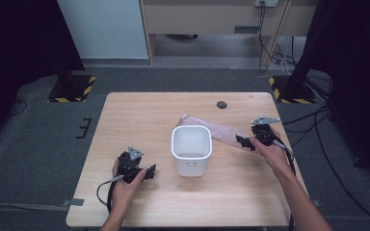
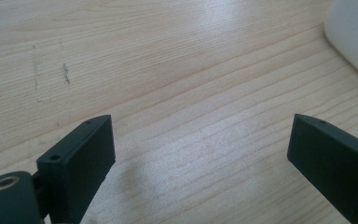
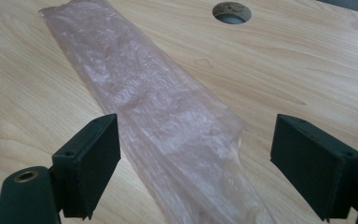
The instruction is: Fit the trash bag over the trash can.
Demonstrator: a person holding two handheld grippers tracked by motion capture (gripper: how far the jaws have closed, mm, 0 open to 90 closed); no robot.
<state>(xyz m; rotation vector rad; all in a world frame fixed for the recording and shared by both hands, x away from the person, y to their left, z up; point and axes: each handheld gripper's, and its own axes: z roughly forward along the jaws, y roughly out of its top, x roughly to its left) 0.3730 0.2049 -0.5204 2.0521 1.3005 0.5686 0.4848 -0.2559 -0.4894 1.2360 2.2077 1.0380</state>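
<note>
One wooden table (image 1: 139, 120), bearing two loose items and two hand-held grippers.

Item 1: one pink translucent plastic bag (image 3: 158, 112), folded flat into a long strip. It lies on the table directly ahead of the right gripper (image 1: 250, 142) and runs away from it; its near end passes between the two jaws, closer to the left-hand jaw in the right gripper view. Neither jaw touches it. Jaws spread wide, gripping nothing.

Item 2: one white rectangular bin (image 1: 191, 149), upright, mouth open upward, standing between the two grippers. The bag's far end lies just behind it.

Item 3: one left gripper (image 1: 147, 174), held low over bare wood, jaws wide apart and holding nothing. One curved white edge of the bin appears ahead and to its right in the left gripper view.

One round cable hole (image 3: 231, 11) sits in the table beyond the right gripper, past the bag.
</note>
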